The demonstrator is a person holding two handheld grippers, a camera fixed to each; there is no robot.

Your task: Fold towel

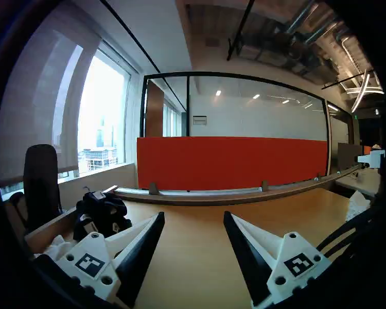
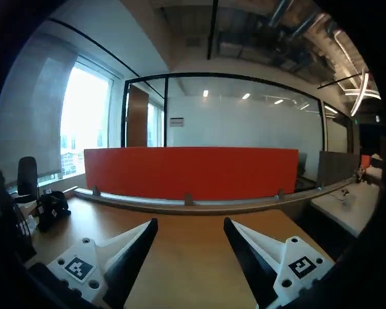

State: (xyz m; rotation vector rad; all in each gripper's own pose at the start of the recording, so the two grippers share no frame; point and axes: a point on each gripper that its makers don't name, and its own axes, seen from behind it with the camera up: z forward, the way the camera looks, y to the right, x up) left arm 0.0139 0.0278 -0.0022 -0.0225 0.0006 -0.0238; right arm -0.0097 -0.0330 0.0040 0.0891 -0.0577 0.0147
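Note:
My left gripper point(image 1: 193, 216) hovers open above a bare wooden desk point(image 1: 203, 247), with nothing between its black-edged fingers. A crumpled white cloth point(image 1: 356, 204), possibly the towel, lies at the desk's right edge, well away from the fingers. Another bit of white fabric point(image 1: 56, 248) peeks out at the lower left, beside the left finger's base. In the right gripper view, my right gripper point(image 2: 190, 222) is also open and holds nothing over the same wooden desk point(image 2: 193, 257).
A black bag point(image 1: 101, 211) sits on the desk's left side, also seen as a black bag point(image 2: 51, 208) far left. An orange divider panel point(image 1: 231, 162) runs along the desk's back edge. A black chair point(image 1: 41, 183) stands by the window. A neighbouring white desk point(image 2: 347, 208) lies right.

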